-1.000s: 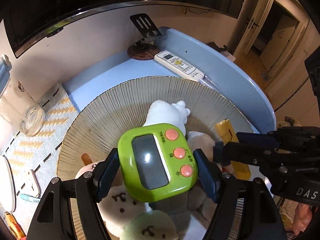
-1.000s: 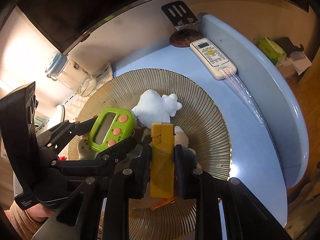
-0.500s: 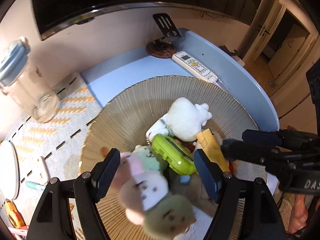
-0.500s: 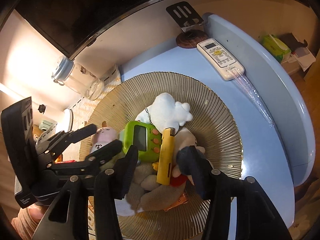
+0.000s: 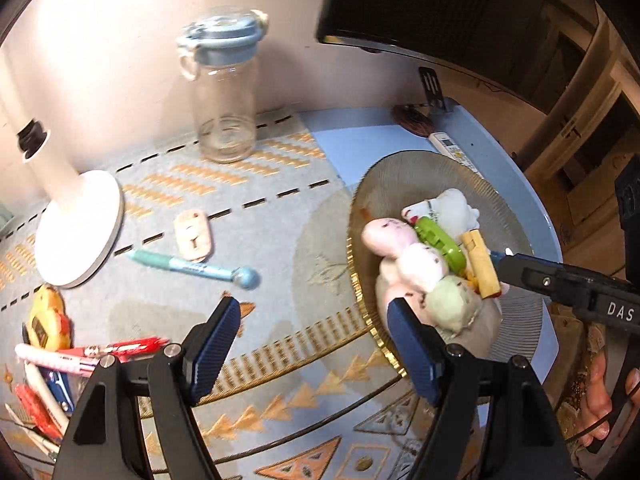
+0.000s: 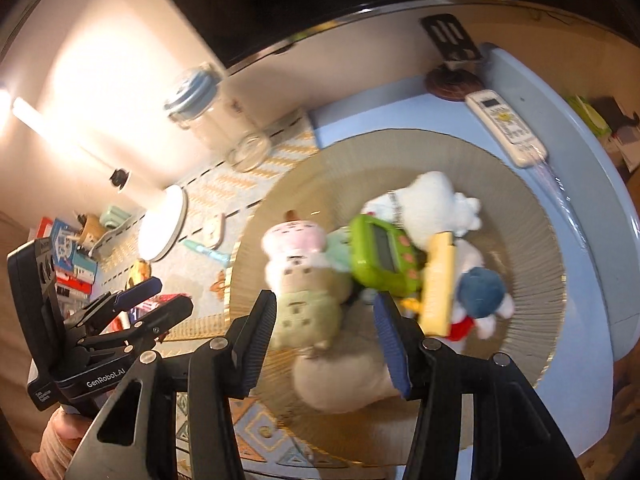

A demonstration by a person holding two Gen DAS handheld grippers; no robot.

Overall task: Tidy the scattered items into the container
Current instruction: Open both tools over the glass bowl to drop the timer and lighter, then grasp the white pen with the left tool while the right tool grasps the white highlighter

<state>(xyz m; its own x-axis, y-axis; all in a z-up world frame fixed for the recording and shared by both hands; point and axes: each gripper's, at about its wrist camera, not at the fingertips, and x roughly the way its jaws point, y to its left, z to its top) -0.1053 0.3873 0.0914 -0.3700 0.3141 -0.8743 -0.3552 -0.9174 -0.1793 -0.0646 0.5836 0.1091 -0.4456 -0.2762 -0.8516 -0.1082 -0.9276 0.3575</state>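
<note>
Pens (image 5: 80, 354) sit loose at the mat's left edge, the teal pen (image 5: 192, 268) mid-mat (likely next). Left gripper (image 5: 312, 344) hangs over the mat, jaws apart and empty; right gripper (image 6: 324, 336), also apart and empty, hovers over the ribbed dish (image 6: 400, 148) holding the green timer (image 6: 380, 256).

A clear jar with a blue lid (image 5: 221, 88) stands at eleven o'clock on the patterned mat (image 5: 280, 344). A white remote (image 6: 505, 127) lies at two o'clock beside a wooden-based stand (image 6: 452, 60).
</note>
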